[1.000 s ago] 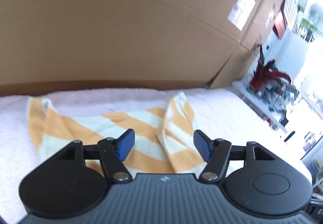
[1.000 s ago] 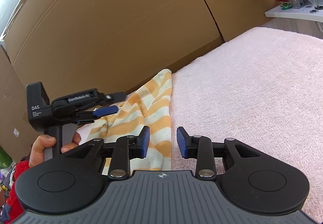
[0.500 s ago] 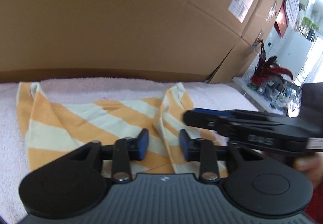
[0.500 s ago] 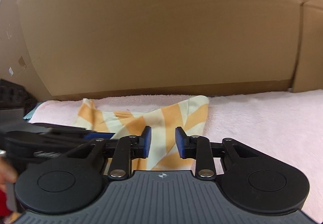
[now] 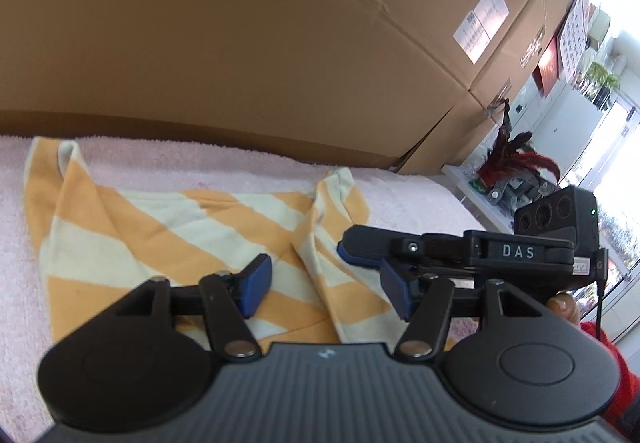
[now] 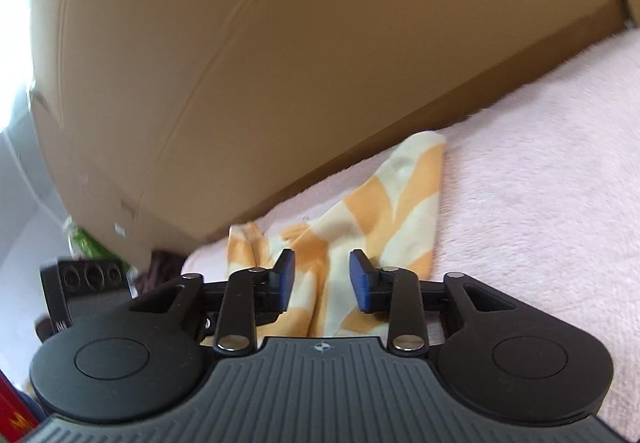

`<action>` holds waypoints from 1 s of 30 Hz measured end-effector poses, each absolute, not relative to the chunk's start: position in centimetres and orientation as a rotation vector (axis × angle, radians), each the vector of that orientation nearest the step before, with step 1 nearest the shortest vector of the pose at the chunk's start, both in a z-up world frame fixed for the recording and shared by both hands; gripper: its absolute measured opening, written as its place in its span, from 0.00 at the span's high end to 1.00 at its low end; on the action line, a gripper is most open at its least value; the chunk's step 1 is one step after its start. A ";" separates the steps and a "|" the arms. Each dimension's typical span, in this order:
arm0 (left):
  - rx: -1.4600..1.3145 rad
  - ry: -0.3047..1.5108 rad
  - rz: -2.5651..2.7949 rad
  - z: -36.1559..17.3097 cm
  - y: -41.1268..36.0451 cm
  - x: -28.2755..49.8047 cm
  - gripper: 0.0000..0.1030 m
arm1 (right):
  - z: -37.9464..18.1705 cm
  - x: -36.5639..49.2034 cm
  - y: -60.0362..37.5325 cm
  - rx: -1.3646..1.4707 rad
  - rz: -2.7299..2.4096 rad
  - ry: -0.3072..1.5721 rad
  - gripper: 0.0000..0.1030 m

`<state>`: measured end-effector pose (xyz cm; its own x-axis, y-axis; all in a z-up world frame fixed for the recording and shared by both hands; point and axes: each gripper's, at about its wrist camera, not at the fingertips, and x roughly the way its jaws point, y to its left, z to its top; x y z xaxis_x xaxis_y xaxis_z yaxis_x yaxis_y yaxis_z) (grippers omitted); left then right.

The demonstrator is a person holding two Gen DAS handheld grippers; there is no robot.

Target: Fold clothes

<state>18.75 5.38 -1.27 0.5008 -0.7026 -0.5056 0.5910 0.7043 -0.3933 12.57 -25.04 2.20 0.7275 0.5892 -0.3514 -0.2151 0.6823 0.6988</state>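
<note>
An orange and cream striped garment (image 5: 168, 239) lies partly folded on a pink fleecy cover (image 5: 400, 199); it also shows in the right wrist view (image 6: 384, 211). My left gripper (image 5: 326, 287) is open and empty, just above the garment's near part. My right gripper (image 6: 322, 283) is open and empty, low over the garment's near edge. The right gripper's body (image 5: 456, 247) reaches in from the right in the left wrist view, close beside my left gripper's right finger.
A big cardboard box (image 5: 280, 43) stands along the back edge of the cover, also in the right wrist view (image 6: 280, 43). A white shelf with a red plant (image 5: 516, 159) is at the far right. Pink cover (image 6: 540, 183) spreads to the right.
My left gripper opened wider after narrowing half a second ago. My right gripper opened a little and tilted. Both stay over the garment's near edge.
</note>
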 end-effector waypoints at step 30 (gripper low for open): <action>-0.243 0.727 -0.882 -1.8 12.4 -3.9 0.34 | 4.9 -16.0 -18.4 0.224 0.522 0.389 0.50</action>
